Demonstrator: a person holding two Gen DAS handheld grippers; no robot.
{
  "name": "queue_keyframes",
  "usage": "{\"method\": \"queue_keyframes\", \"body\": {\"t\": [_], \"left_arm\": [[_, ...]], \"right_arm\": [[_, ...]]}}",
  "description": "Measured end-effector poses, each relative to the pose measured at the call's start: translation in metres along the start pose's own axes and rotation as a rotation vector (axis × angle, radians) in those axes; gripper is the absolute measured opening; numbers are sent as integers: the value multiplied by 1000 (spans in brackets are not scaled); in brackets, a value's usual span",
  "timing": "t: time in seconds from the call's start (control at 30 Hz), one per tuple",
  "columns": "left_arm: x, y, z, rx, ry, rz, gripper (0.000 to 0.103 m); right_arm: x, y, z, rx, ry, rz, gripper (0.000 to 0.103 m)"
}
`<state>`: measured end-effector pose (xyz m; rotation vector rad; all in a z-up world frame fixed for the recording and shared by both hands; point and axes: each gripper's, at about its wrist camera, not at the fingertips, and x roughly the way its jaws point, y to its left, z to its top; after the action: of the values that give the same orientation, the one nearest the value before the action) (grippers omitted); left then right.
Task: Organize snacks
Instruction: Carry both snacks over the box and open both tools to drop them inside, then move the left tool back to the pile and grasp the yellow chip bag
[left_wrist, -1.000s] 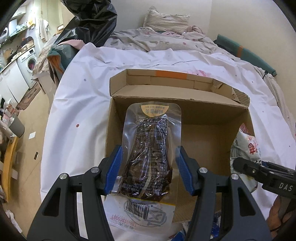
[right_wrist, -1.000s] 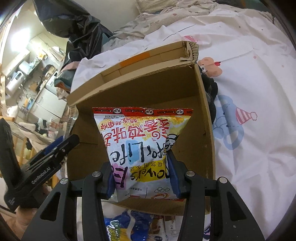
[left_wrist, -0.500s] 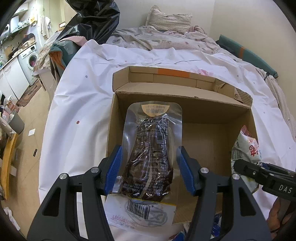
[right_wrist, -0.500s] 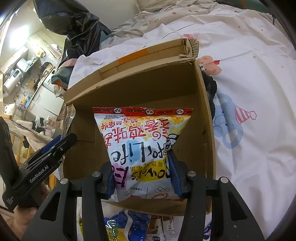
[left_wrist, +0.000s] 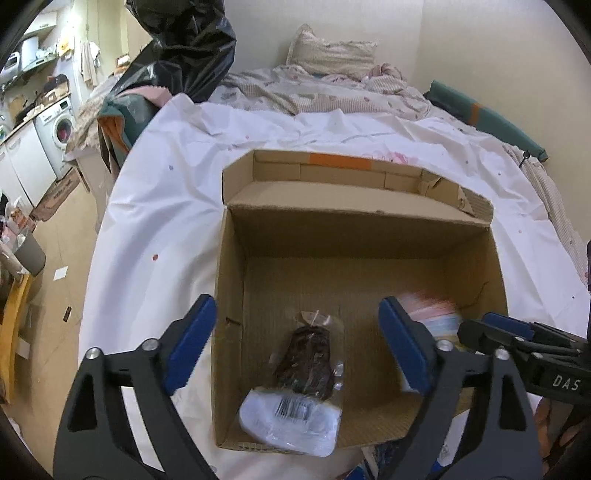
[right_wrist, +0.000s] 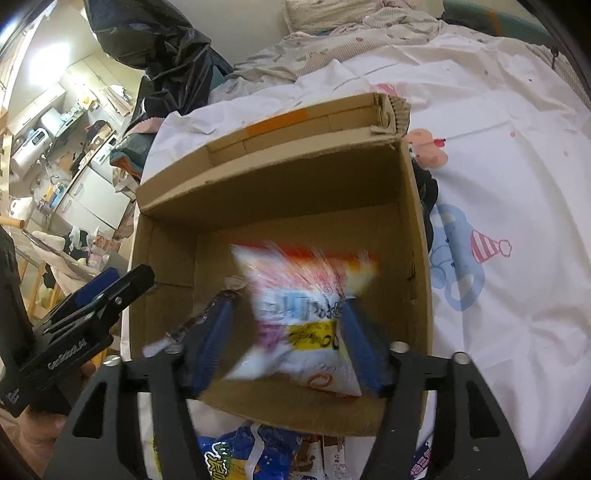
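Left wrist view shows the left gripper (left_wrist: 295, 347) spread wide, its jaws just opened, with the clear packet of dark snack (left_wrist: 306, 369) dropped free onto the floor of the cardboard box (left_wrist: 354, 221) on the bed. Right wrist view has the right gripper (right_wrist: 288, 343) also just opened, the blurred chip bag (right_wrist: 295, 306) falling between its fingers; I judge both should lift straight up clear of the box walls before fetching the packets (right_wrist: 229, 454) lying in front of it

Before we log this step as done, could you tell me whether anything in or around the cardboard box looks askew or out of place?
Slightly. The clear packet of dark snack lies in the cardboard box, but its white barcoded end rides up over the near wall. The colourful snack bag is motion-blurred between the right claw's opened jaws, so not yet settled.
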<state>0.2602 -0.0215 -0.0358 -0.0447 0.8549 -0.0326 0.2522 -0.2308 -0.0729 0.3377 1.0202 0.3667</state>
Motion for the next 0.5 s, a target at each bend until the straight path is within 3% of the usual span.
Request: {"method": "queue_keyframes", "body": {"t": [0.13,0.5], "left_arm": [[-3,-1,1,4,-7,-4,89],[-14,9,-3,-8,-10,5,89]], "right_arm": [[-8,0,2,-2,-45,-2,91],[-25,4,2,-18,-77,8,91]]}}
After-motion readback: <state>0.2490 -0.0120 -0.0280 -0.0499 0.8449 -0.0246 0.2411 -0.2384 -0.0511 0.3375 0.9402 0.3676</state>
